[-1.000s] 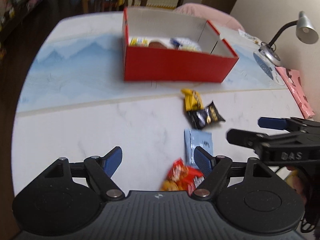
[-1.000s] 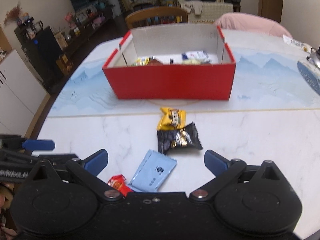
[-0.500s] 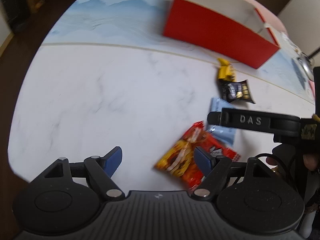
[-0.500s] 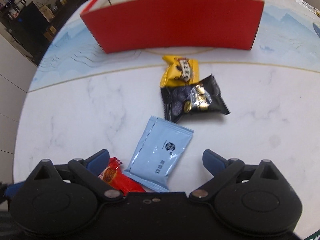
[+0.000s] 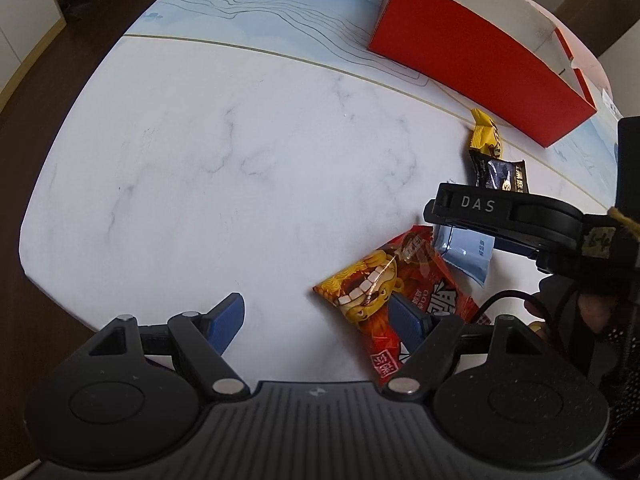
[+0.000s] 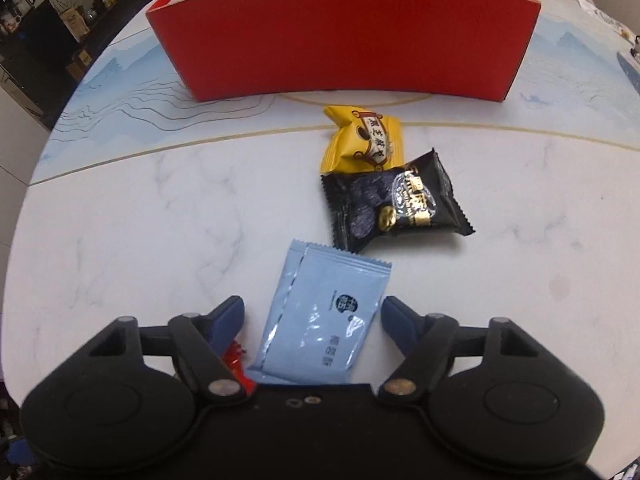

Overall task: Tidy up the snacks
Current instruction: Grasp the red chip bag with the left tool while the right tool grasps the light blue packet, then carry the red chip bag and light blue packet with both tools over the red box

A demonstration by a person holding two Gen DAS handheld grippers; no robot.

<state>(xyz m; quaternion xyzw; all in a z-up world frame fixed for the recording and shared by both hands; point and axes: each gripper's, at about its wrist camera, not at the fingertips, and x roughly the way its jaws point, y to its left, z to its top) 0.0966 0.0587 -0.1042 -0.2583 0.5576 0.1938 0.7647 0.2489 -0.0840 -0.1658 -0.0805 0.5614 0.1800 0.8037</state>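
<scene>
A light blue packet lies flat on the marble table, between the fingers of my right gripper. Its jaws are closing and the pads stand just clear of the packet. Beyond it lie a black packet and a yellow packet, in front of the red box. In the left wrist view my left gripper is open, low over the table, its right finger above a red snack packet. The right gripper's black finger covers part of the light blue packet.
The table's rounded edge drops to dark floor on the left. A hand and a cable sit at the right edge. The red box's inside is hidden. A dark cabinet stands far left.
Both grippers have sunk toward the table. The right jaws have narrowed around the light blue packet. The left gripper rolled and now hangs over the red packet.
</scene>
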